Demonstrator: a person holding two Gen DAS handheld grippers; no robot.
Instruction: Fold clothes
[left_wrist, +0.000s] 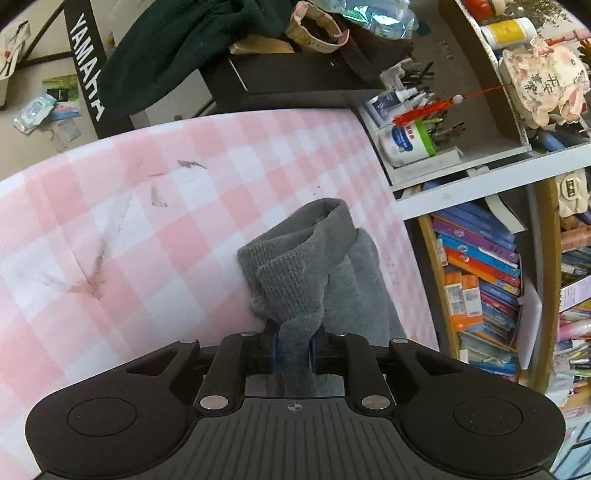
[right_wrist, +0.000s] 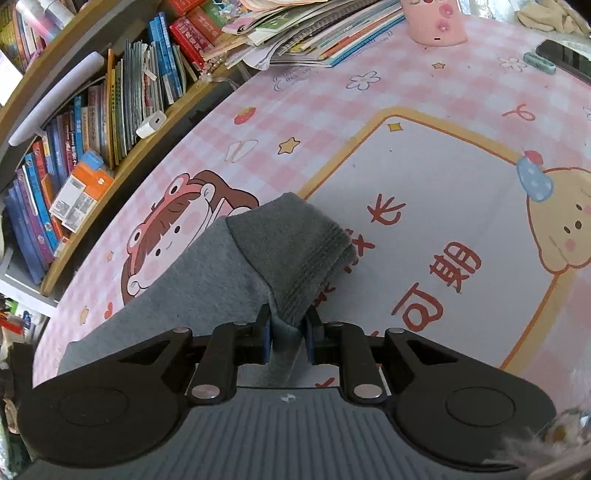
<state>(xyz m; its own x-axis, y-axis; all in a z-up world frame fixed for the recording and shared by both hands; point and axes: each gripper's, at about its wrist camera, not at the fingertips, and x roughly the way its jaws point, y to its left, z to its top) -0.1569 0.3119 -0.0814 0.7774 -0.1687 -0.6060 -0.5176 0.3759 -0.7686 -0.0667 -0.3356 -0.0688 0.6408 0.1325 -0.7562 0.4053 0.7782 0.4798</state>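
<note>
A grey sweatshirt (left_wrist: 354, 280) lies bunched on the pink checked table cover (left_wrist: 147, 229). In the left wrist view its ribbed cuff (left_wrist: 291, 273) rises in front of my left gripper (left_wrist: 293, 345), which is shut on a fold of that grey cloth. In the right wrist view the grey sweatshirt (right_wrist: 166, 295) stretches left across the cartoon-printed table mat (right_wrist: 424, 192). Its darker ribbed band (right_wrist: 295, 251) stands up before my right gripper (right_wrist: 290, 338), whose blue pads pinch the cloth. The rest of the garment is hidden below both grippers.
A bookshelf (left_wrist: 480, 280) full of books borders the table's side, also seen as the bookshelf (right_wrist: 74, 147). A dark green garment (left_wrist: 177, 48) drapes over a black keyboard stand (left_wrist: 88, 74). A pile of booklets (right_wrist: 314, 33), a pink toy (right_wrist: 436, 22) and a phone (right_wrist: 565, 55) sit at the table's far end.
</note>
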